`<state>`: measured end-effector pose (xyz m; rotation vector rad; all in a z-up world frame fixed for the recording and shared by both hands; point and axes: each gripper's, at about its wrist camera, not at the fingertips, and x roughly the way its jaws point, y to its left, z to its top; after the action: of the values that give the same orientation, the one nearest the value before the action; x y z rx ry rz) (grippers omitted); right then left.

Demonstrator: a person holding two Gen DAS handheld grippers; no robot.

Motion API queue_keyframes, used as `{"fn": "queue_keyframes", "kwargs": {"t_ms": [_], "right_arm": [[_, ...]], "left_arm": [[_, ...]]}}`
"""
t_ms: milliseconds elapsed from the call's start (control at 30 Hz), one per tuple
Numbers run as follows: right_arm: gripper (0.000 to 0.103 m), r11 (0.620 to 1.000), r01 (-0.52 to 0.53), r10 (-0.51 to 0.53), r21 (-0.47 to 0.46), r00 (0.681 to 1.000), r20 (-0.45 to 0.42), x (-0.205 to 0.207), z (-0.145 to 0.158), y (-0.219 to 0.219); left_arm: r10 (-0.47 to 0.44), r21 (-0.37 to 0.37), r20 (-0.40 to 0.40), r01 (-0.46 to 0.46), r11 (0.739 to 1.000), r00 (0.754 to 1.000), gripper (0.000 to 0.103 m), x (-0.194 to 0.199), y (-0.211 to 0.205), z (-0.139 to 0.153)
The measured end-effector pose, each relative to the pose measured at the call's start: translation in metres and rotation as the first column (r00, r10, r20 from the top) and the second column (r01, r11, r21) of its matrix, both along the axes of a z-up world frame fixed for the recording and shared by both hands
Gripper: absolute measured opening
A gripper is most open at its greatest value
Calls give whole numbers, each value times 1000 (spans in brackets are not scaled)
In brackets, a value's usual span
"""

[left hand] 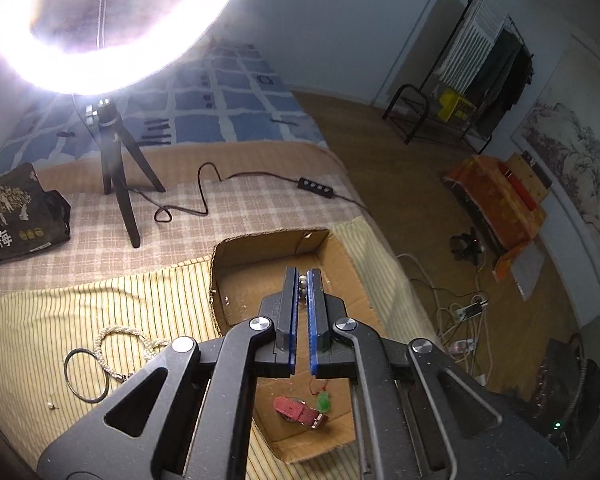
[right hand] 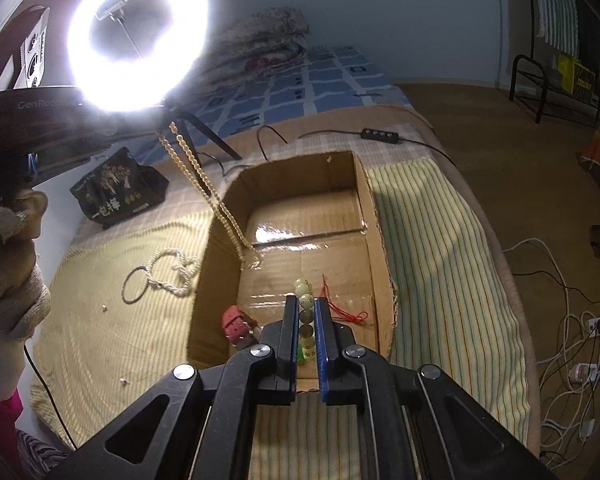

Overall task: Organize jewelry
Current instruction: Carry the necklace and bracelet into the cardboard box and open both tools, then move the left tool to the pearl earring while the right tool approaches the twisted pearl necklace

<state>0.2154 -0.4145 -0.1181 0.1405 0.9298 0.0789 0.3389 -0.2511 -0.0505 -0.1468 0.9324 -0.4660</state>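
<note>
Bead bracelet [right hand: 305, 312], round glossy | right claw [right hand: 304, 312] clamped | cardboard box [right hand: 364, 184]

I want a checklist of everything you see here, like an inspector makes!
Surface: striped yellow cloth over a checked bed cover.
Job's things: cardboard box holds a red watch strap, green pendant; rope necklace and black ring lie on the cloth.
Clutter: black bag, ring light.
Grippers: left gripper shut on a bead string trailing into the box; right gripper shut on a big-bead bracelet.
Cables: light's cord with switch; white cords on the floor.
Surroundings: clothes rack, wall painting.
</note>
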Motion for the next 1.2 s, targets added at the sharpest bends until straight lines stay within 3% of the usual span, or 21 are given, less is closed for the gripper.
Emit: {"fn": "queue_keyframes", "kwargs": {"t_ms": [600, 633, 667, 767, 833, 867, 900, 1200], "right_arm": [[7, 999, 15, -18, -36, 995, -100, 19, -41, -6], [11, 999, 14, -17, -36, 995, -97, 19, -41, -5], [25, 999, 13, -17, -36, 996, -91, 19, -39, -5], [53, 999, 13, -17, -49, 997, -70, 17, -35, -2], [71, 998, 17, -20, -63, 998, -58, 16, -33, 0], [77, 998, 18, -21, -65, 999, -47, 15, -31, 1], [78, 998, 17, -20, -64, 999, -40, 14, -29, 2], [84, 998, 8, -9, -65, 1000, -4, 10, -17, 13]], "left_arm": [[-29, 64, -106, 36, 997, 994, 1, 11, -24, -73], [-34, 61, -110, 40, 997, 993, 1, 11, -25, -74], [-39, 56, -113, 46, 997, 993, 1, 11, -25, -74], [-57, 54, -115, 64, 996, 992, 4, 10, -26, -72], [-60, 61, -113, 67, 996, 992, 27, 9, -26, -70], [-59, 58, -106, 66, 996, 993, 47, 7, -25, -69], [-58, 55, -97, 64, 996, 994, 53, 5, -23, -67], [-41, 81, -59, 45, 996, 997, 53, -5, -6, -53]]}}
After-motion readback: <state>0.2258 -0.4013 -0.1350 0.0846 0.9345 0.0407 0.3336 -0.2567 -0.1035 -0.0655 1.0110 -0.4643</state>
